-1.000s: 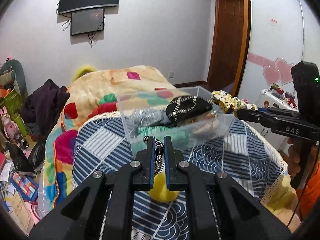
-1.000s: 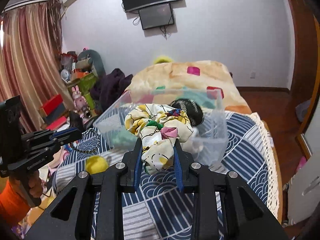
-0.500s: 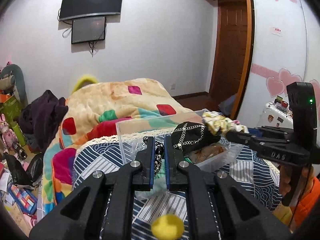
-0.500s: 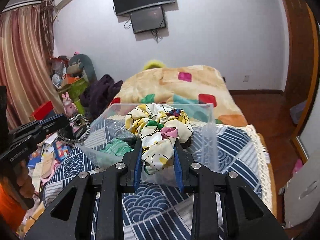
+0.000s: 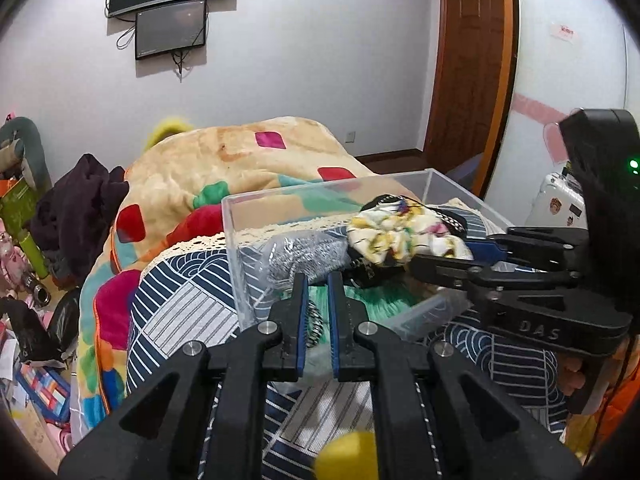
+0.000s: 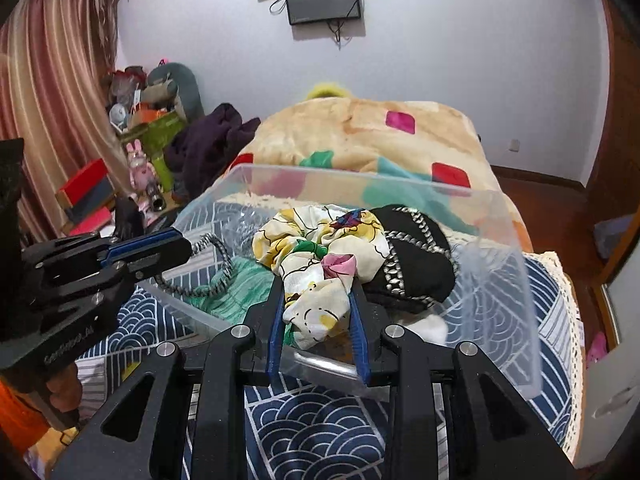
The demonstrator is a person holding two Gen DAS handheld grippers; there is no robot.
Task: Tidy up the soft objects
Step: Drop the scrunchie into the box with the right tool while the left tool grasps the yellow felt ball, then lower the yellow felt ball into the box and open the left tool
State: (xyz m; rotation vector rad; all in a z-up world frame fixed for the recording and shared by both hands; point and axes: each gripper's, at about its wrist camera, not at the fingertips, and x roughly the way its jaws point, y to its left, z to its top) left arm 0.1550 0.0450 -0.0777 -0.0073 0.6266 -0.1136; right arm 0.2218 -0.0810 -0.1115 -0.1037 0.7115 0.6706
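Left wrist view, left to right: dark purple clothing heap (image 5: 76, 200) on the far left, then the beige fleece blanket with coloured patches (image 5: 224, 160), then the navy-and-white patterned bed cover (image 5: 180, 304) under the clear plastic storage box (image 5: 240, 248). Left gripper (image 5: 316, 296) sits at the box's near wall, fingers nearly together, pinching a black-and-white braided hair tie (image 5: 314, 324) that shows in the narrow gap. Yellow fuzzy ball (image 5: 348, 456) lies on the bed cover below the gripper, outside the box. Right gripper (image 5: 436, 256) comes in from the right over the box rim.

Right wrist view, left to right: striped pink curtain (image 6: 52, 92), cluttered pile of toys and boxes (image 6: 144, 120) by the wall, then the left gripper (image 6: 176, 246) at the box's left edge, with the braided tie (image 6: 216, 264) looping from its tips down into the box over a mint green cloth (image 6: 236, 284). Right gripper (image 6: 316, 308) is clamped on a cream floral fabric scrunchie (image 6: 316, 256), held above the box interior; fingers held apart only by the bunched fabric. Just right of it, touching, a black pouch with silver studded bands (image 6: 412, 260) rests inside the box (image 6: 516, 280). Further right, wooden floor (image 6: 560, 208).
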